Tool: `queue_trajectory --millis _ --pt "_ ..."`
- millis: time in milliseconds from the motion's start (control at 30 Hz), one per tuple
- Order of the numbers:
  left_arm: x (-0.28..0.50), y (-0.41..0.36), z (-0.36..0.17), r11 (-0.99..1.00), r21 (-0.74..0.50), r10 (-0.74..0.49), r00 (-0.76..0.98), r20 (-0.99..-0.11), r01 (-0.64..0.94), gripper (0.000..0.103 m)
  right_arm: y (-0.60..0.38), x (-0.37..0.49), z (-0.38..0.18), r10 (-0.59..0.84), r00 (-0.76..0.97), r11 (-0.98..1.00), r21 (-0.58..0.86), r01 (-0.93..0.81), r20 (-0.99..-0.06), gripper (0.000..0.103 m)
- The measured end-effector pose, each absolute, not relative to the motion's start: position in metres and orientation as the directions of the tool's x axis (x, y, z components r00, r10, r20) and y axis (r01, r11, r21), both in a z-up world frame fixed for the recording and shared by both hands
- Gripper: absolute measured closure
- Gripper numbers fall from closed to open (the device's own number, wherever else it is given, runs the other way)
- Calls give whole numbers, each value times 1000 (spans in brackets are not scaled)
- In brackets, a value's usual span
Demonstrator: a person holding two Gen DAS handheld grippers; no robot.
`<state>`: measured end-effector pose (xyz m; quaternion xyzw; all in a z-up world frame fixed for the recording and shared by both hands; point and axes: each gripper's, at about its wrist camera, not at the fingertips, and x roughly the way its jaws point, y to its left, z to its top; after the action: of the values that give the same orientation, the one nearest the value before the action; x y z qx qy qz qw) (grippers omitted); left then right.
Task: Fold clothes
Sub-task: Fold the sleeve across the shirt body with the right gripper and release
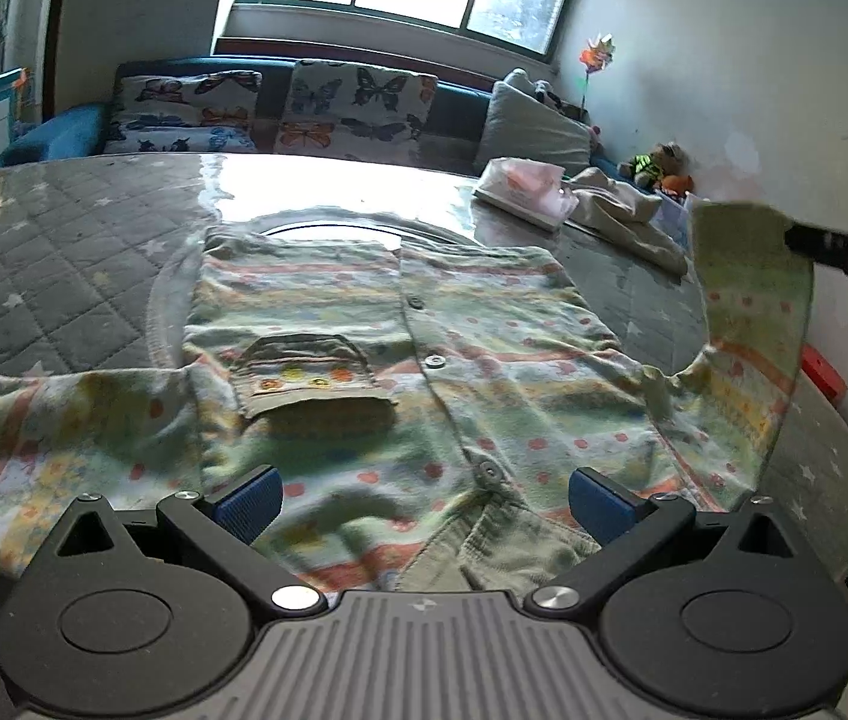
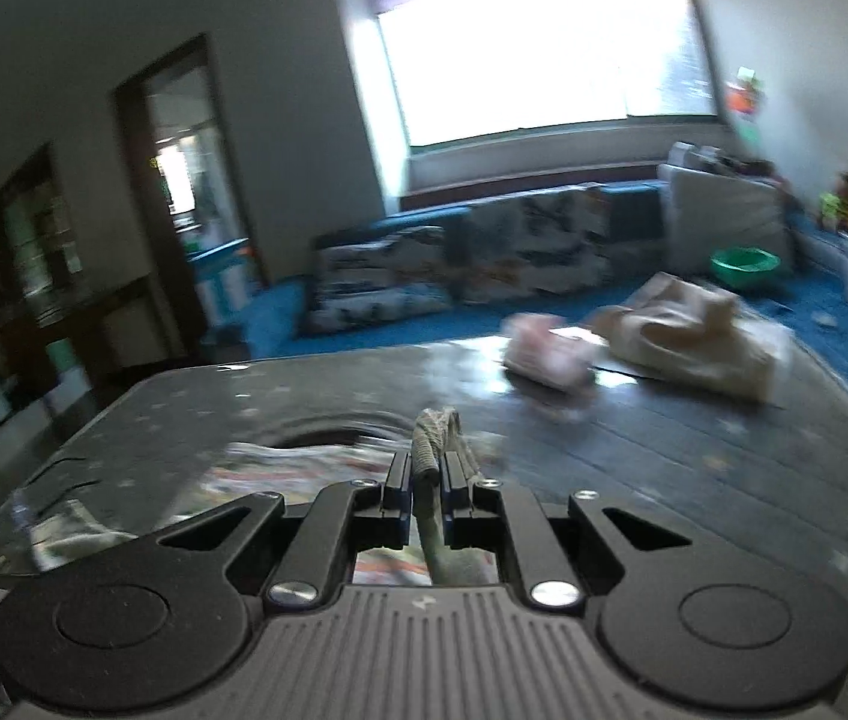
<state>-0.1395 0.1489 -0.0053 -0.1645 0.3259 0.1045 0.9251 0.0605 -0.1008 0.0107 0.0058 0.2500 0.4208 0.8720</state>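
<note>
I see the left gripper (image 1: 424, 501) angled down over the shirt (image 1: 399, 360), jaws spread wide, nothing between its blue pads (image 1: 246, 504); the collar end lies just beneath them. The right gripper (image 2: 427, 480) points slightly downward, raised above the counter (image 2: 634, 450), jaws pressed together on the sleeve (image 1: 751, 324) cuff, which hangs lifted off the counter at the shirt's right side. The shirt body lies flat, buttoned front up.
</note>
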Motion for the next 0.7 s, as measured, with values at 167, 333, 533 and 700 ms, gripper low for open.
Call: queue_trajectory --millis 167,333,533,700 --pt "-151 155 -8 913 -254 94 771 -629 -319 0 -48 43 17 797 423 545 212 -811 -432 95" --pt "-160 161 -10 900 -270 105 773 -626 -341 0 -5 25 10 824 338 465 200 -862 -455 95" --pt "-167 167 -12 888 -286 112 773 -624 -360 0 27 9 -3 837 262 403 216 -889 -481 95" --pt "-167 169 -13 883 -292 116 773 -624 -369 0 46 3 -13 842 219 370 232 -899 -493 95"
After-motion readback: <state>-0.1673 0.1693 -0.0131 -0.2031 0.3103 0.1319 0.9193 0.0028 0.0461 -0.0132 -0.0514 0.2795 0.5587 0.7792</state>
